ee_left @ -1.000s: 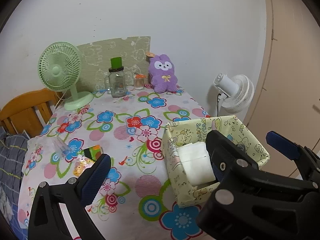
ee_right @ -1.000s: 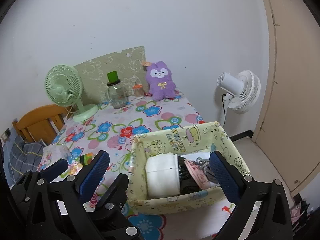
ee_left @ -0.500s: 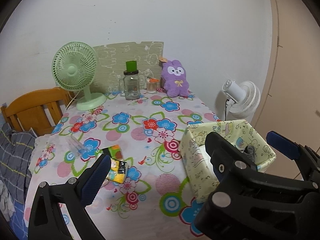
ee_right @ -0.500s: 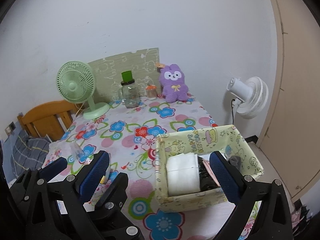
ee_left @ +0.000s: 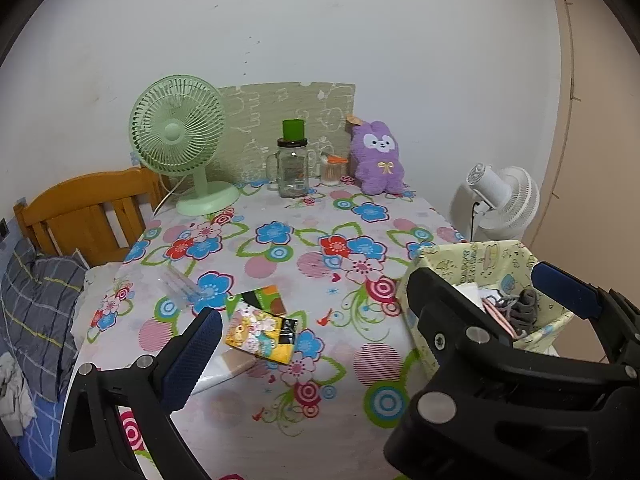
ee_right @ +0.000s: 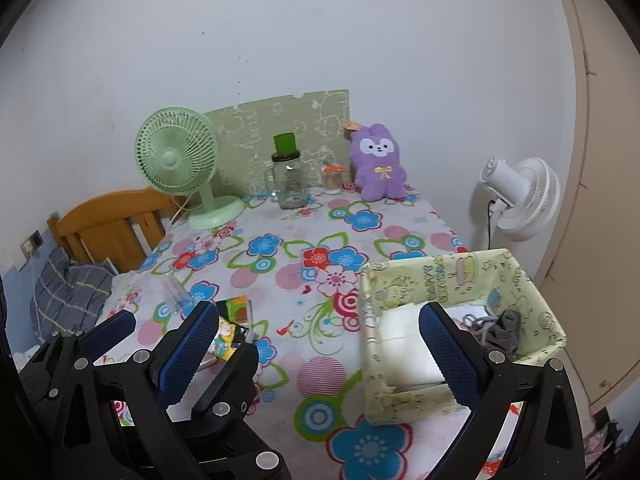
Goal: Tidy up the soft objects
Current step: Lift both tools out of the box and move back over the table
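Purple plush bunny sits upright at the table's far edge, about 12 o'clock from both claws and well apart. Left gripper and right gripper both gape, holding nothing. The fabric bin sits at 1 o'clock, so I'd guess the right is handier.

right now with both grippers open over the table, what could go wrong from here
The fabric storage box sits at the table's right front edge; a nudge from the right gripper could tip it off. Reaching back for the purple plush rabbit risks knocking the glass jar beside it. The left gripper is also open.
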A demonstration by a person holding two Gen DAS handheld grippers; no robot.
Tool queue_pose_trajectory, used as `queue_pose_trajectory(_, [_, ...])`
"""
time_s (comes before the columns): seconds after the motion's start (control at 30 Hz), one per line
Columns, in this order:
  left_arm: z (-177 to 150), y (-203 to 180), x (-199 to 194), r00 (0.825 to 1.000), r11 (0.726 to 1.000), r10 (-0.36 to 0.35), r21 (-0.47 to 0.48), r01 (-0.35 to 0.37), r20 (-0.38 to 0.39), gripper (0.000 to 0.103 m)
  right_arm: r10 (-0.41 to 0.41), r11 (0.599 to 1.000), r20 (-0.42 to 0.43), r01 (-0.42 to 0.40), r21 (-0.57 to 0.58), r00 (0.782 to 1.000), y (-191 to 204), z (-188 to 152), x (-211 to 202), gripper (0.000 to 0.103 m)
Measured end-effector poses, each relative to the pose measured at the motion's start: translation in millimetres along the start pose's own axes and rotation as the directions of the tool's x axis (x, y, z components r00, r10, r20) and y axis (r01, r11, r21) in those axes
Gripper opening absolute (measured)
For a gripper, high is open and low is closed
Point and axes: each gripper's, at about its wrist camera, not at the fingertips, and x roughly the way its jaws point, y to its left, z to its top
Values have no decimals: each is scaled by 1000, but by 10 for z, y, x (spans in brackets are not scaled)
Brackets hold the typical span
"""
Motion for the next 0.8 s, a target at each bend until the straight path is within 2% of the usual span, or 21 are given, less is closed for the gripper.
queue_pose_trajectory(0.37, [-65, 248, 132, 1000, 1000, 16, -7, -16, -3, 103, 39, 999, -17, -39, -27, 999, 236, -48, 222, 102])
queue_pose_trajectory(0.8, [-226, 525, 421, 998, 999, 35, -19, -36, -57, 102, 61, 995, -76, -67, -79, 995, 494, -173, 606, 102])
